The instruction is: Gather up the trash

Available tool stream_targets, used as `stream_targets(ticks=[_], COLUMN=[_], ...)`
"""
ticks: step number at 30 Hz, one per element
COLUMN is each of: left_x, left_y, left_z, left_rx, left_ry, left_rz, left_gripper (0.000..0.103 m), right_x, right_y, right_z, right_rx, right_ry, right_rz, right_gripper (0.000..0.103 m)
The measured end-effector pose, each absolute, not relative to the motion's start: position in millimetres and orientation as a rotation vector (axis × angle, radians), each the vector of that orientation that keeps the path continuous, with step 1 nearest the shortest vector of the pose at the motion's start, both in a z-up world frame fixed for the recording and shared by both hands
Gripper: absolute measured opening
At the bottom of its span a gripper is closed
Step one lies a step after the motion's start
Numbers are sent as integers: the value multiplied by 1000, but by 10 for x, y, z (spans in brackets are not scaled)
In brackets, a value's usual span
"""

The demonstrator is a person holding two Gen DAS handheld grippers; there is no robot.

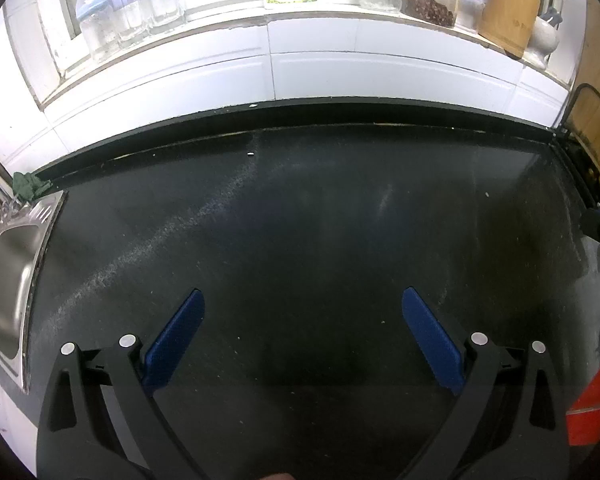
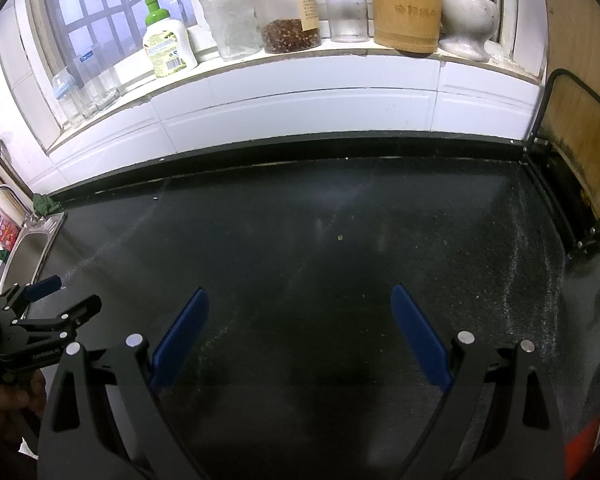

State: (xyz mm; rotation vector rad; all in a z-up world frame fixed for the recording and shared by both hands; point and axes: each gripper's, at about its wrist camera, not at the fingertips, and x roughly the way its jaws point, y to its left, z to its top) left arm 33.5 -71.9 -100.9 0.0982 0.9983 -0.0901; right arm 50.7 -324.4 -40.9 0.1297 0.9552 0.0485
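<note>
Collecting trash from a kitchen worktop. The only candidates for trash in view are small: a pale white crumb (image 1: 250,155) lying near the rear edge of the dark speckled stone countertop (image 1: 320,240), and a tan crumb (image 2: 340,237) lying on open worktop ahead of the right gripper. No larger piece of litter shows in either view. A crumpled green cloth (image 1: 30,185) sits at the rear left corner, touching the rim of the stainless steel sink (image 1: 8,280); whether it counts as trash cannot be told.

The left gripper (image 1: 303,300) hovers above bare worktop, its blue-padded jaws spread wide and holding nothing. The right gripper (image 2: 300,298) is likewise spread wide and empty; the left tool appears at the lower left of its view.

A red object (image 1: 592,404), cut off at the lower right edge, may be a bin, though too little shows to say. Along the white tiled windowsill (image 2: 300,80) stand a green-capped white bottle (image 2: 166,46), a clear jar of dark red flakes (image 2: 288,12), a bamboo utensil holder (image 2: 406,4) and a grey stone mortar (image 2: 466,26). A wooden chopping board (image 2: 580,120) leans in a black wire rack at the right.

Judgement: crumbs this fine suit a low, flat approach with the pads brought close on either side before closing, since a pinch from above would likely miss.
</note>
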Motion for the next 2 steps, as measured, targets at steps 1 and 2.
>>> stream_targets(ticks=[1,2], left_x=[334,333], left_y=[-722,-722], left_z=[-1011,-1014], left_rx=[98,98], left_ry=[999,1001], left_rz=[-90,-90], left_gripper=[96,96], right_x=[502,502], right_y=[-3250,-3250], right_z=[-411,-411], right_rx=[130,130], right_ry=[956,956], right_rz=[48,48], right_gripper=[89,89])
